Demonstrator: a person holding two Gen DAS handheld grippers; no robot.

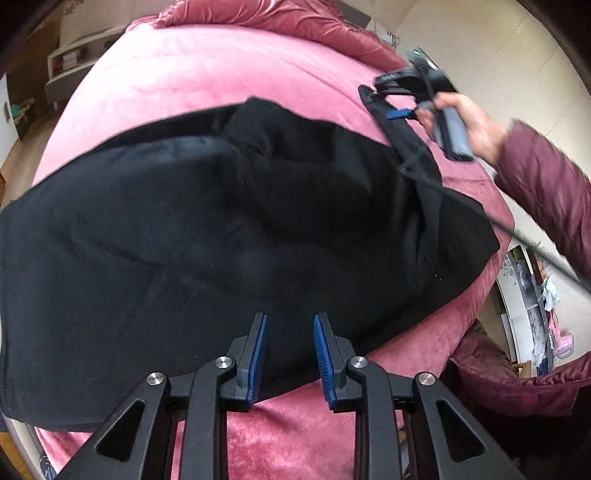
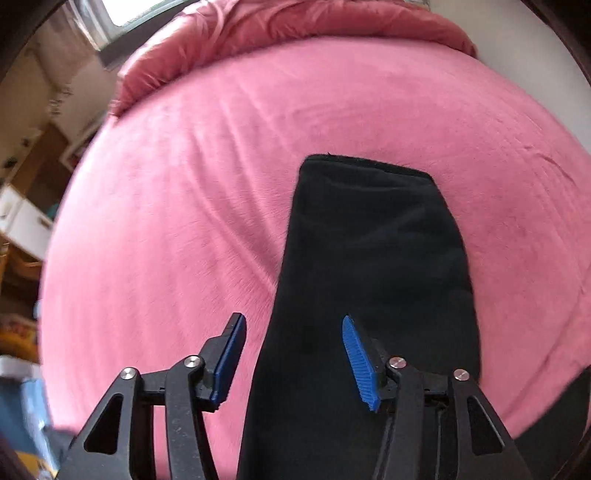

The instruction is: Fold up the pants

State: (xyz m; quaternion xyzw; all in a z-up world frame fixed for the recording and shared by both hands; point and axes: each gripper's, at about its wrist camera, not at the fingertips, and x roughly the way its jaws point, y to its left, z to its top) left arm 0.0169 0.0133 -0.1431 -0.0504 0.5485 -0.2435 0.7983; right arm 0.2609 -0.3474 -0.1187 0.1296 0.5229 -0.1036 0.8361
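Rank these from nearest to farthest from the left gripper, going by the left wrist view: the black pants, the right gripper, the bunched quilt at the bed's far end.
From the left gripper:
1. Black pants, spread just beyond the open fingertips.
2. Right gripper, upper right, at the pants' far edge.
3. Bunched quilt, along the bed's far end at the top.

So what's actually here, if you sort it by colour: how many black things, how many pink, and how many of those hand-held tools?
Black pants: 1
Pink bed cover: 1
Pink bunched quilt at the far edge: 1
Hand-held tools: 2, the left tool and the right tool, both open with nothing between the pads
Total: 5
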